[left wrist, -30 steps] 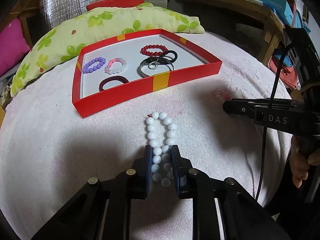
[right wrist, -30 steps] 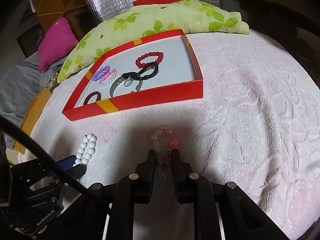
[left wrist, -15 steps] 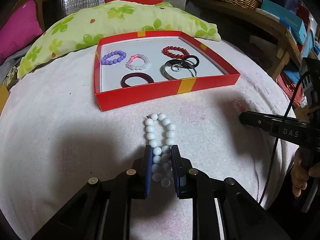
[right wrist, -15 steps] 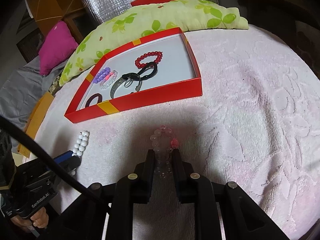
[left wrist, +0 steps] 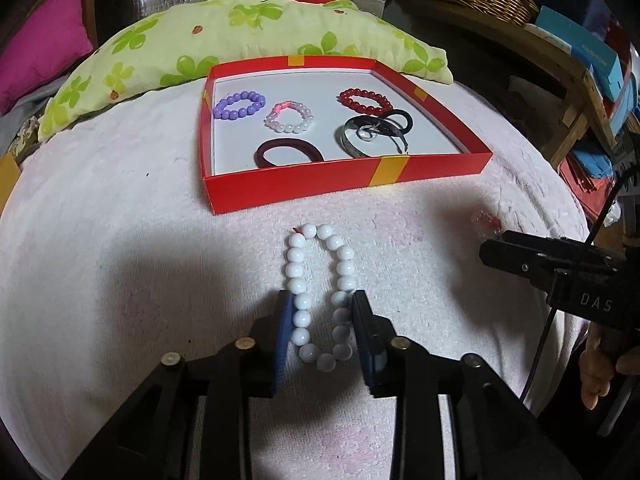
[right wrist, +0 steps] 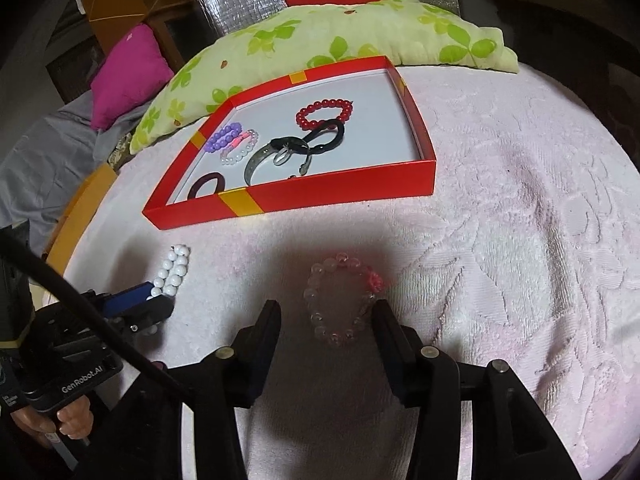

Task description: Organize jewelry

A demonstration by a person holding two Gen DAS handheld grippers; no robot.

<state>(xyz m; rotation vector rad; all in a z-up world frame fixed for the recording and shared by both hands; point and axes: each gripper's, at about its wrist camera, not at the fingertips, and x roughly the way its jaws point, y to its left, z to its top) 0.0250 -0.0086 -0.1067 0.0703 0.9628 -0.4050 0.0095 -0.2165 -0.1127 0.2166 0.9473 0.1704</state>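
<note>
A white bead bracelet (left wrist: 319, 292) lies flat on the pink towel, its near half between the fingers of my left gripper (left wrist: 322, 308), which stands open around it. A clear bead bracelet with a pink knot (right wrist: 342, 300) lies on the towel between the spread fingers of my right gripper (right wrist: 326, 314), which is open and apart from it. The red tray (left wrist: 320, 186) sits beyond, holding purple (left wrist: 239, 105), clear-pink (left wrist: 289, 117) and red (left wrist: 365, 101) bead bracelets, a dark hair band (left wrist: 289, 153), a metal bangle (left wrist: 374, 136) and a black loop.
A green floral pillow (left wrist: 248, 36) lies behind the tray, with a magenta cushion (right wrist: 128, 74) at the far left. A wooden shelf with a basket and boxes (left wrist: 560, 28) stands at the right. The right gripper's body (left wrist: 560, 272) shows in the left wrist view.
Both grippers have opened: the left let go of the white bracelet and the right let go of the clear bracelet. Both bracelets now lie loose on the towel.
</note>
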